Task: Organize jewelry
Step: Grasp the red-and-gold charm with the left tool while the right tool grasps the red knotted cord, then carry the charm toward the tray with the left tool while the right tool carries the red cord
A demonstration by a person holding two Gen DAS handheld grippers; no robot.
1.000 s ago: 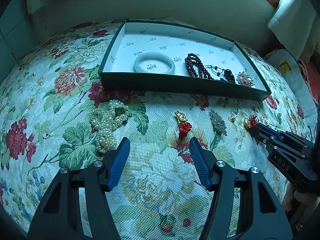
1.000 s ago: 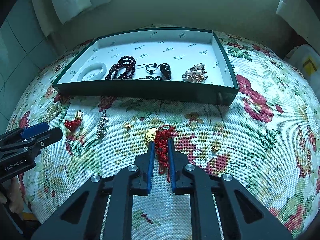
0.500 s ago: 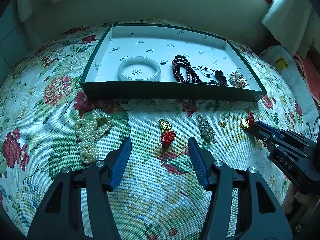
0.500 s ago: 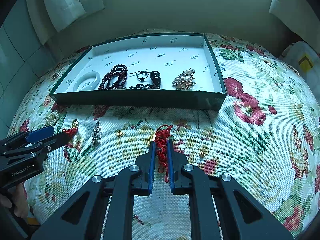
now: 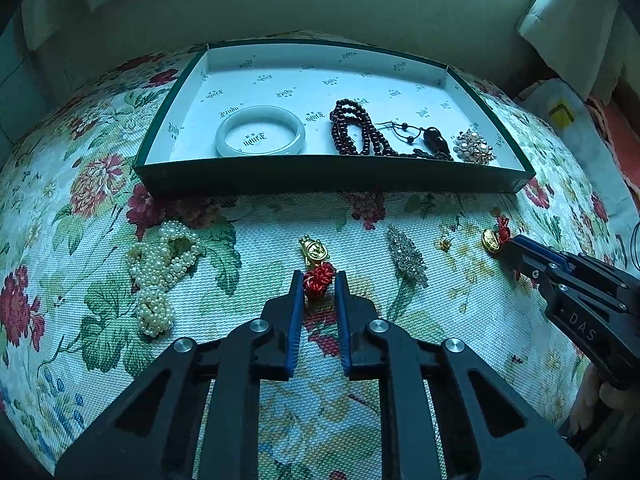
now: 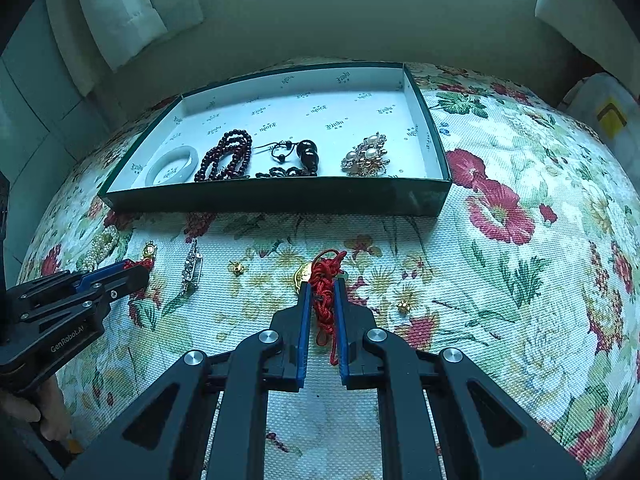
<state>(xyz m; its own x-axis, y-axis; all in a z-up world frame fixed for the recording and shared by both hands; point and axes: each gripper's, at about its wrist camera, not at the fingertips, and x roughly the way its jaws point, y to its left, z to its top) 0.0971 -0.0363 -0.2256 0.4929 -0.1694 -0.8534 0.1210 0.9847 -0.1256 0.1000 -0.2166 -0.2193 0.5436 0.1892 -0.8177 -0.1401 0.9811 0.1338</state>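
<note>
A gold charm (image 5: 314, 251) with a red knot (image 5: 319, 276) lies on the floral cloth. My left gripper (image 5: 319, 284) is closing, and its blue pads press the knot from both sides. My right gripper (image 6: 322, 292) is shut on the red cord (image 6: 326, 288) of a gold coin pendant (image 6: 303, 276), which sits just past its tips. Behind both stands a green box (image 5: 332, 178) with a white lining. It holds a white bangle (image 5: 260, 132), a dark bead string (image 5: 356, 128) and a pearl brooch (image 5: 474, 148).
A pearl strand (image 5: 160, 264) lies left of the charm and a silver brooch (image 5: 406, 254) right of it. Small gold studs (image 6: 238, 268) (image 6: 404, 303) are scattered on the cloth. A hand (image 6: 24, 412) holds the left gripper's grip.
My left gripper slid forward to the red knot and its wide-open jaws closed in on it. The right gripper kept still, holding the red cord.
</note>
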